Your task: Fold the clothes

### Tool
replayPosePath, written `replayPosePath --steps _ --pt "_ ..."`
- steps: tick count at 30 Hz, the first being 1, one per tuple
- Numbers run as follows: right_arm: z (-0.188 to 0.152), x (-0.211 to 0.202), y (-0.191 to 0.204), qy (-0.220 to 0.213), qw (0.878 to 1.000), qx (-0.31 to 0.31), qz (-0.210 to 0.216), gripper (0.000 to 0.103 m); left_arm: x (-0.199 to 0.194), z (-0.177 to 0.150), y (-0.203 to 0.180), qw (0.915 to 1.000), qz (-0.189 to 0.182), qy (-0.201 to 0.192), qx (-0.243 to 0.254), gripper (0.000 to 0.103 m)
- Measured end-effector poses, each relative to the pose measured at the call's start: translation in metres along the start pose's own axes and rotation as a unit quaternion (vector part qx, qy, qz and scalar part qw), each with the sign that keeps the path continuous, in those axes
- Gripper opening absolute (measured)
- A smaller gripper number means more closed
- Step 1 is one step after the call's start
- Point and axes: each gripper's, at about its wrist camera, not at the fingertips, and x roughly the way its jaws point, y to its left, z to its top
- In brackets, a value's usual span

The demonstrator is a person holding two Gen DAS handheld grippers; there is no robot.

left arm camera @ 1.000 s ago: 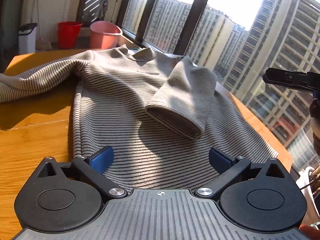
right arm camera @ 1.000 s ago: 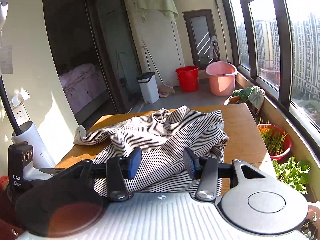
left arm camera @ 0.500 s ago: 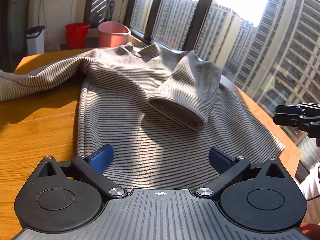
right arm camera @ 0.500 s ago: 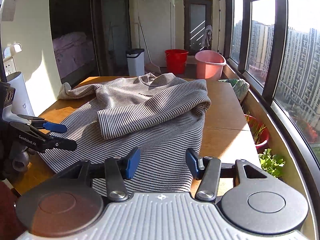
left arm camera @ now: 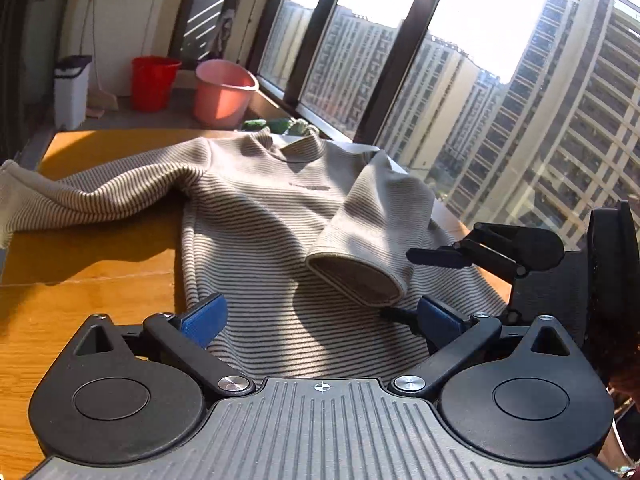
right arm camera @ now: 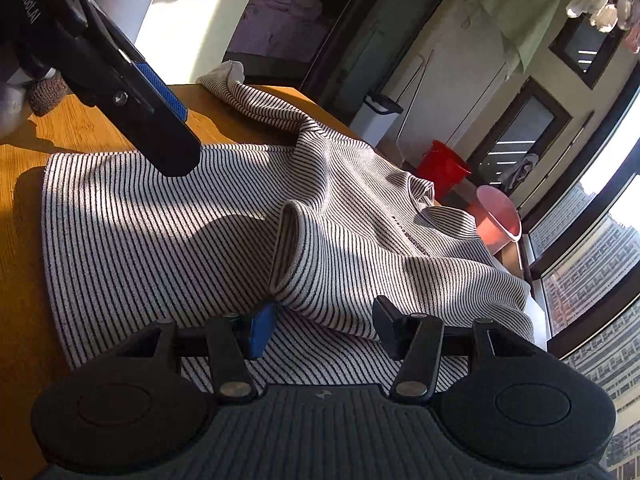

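Your striped sweater (left arm camera: 256, 240) lies face up and spread across the wooden worktop (left arm camera: 80, 280), its collar toward the far edge by the window and its hem at the near edge under your two claws. One sleeve (left arm camera: 372, 240) is already folded in over the chest, its cuff lying open on the body near the hem; that looks like the only fold made so far. The other sleeve (left arm camera: 92, 200) is stretched out flat toward the worktop's left edge, with its cuff right at that edge. Your left claw (left arm camera: 320, 320) hangs released over the hem, jaws wide apart and nothing between them. Your right claw (right arm camera: 320, 324) is rolled onto its side and sits low just beside the folded cuff, jaws parted with striped cloth lying between them but not pinched, so it holds nothing yet. What remains, by my reading, is most of the job: bring the outstretched sleeve across, then fold the body up from the hem. A pink tub (left arm camera: 222, 98) and a red bucket (left arm camera: 154, 82) stand on the floor beyond, well clear.
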Motion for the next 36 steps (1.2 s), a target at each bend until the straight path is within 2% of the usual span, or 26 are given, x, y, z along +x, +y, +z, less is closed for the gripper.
replayPosePath --steps 1,2,3,4,7,9,13,14,16,19,22,24,30,36 --pt "0.002 0.003 -0.001 -0.002 1.0 0.006 0.004 0.053 0.004 0.005 0.004 0.9998 -0.01 -0.011 -0.015 0.103" --pt "0.004 0.005 -0.003 -0.004 1.0 0.015 0.011 0.045 0.008 0.007 0.006 0.9991 -0.02 -0.021 -0.03 0.103" --pt "0.006 0.008 -0.01 -0.002 0.999 0.044 0.023 0.021 0.011 0.009 0.009 0.998 -0.03 -0.031 -0.045 0.103" --pt "0.009 0.01 -0.02 0.001 0.996 0.082 0.039 0.012 0.015 0.009 0.009 0.9967 -0.043 -0.043 -0.054 0.103" --pt "0.014 0.005 -0.072 -0.014 0.979 0.199 0.027 0.01 0.024 0.003 0.008 0.9934 -0.074 -0.066 -0.057 0.103" --pt "0.011 -0.01 -0.125 -0.037 0.957 0.288 -0.009 0.01 0.033 -0.003 0.006 0.9932 -0.083 -0.064 -0.051 0.103" --pt "-0.006 -0.053 -0.231 -0.104 0.887 0.438 -0.103 0.01 0.049 -0.01 0.008 0.9935 -0.091 -0.043 -0.054 0.103" --pt "-0.008 -0.062 -0.246 -0.115 0.874 0.457 -0.119 0.01 0.051 -0.01 0.01 0.9932 -0.092 -0.039 -0.06 0.103" --pt "-0.006 -0.078 -0.266 -0.127 0.863 0.462 -0.16 0.01 0.053 -0.01 0.015 0.9922 -0.096 -0.032 -0.073 0.103" --pt "0.004 -0.086 -0.276 -0.13 0.861 0.454 -0.186 0.01 0.057 -0.012 0.022 0.9921 -0.084 -0.019 -0.091 0.103" --pt "0.017 -0.089 -0.278 -0.142 0.86 0.45 -0.192 0.009 0.058 -0.012 0.024 0.9923 -0.081 -0.017 -0.093 0.103" --pt "0.033 -0.087 -0.277 -0.149 0.864 0.441 -0.191 0.009 0.06 -0.012 0.023 0.9931 -0.077 -0.016 -0.087 0.103" --pt "0.094 -0.057 -0.26 -0.153 0.891 0.395 -0.162 0.009 0.061 -0.013 0.021 0.9945 -0.071 -0.015 -0.075 0.103" --pt "0.142 -0.013 -0.228 -0.143 0.915 0.36 -0.113 0.01 0.062 -0.015 0.018 0.996 -0.065 -0.016 -0.059 0.103"
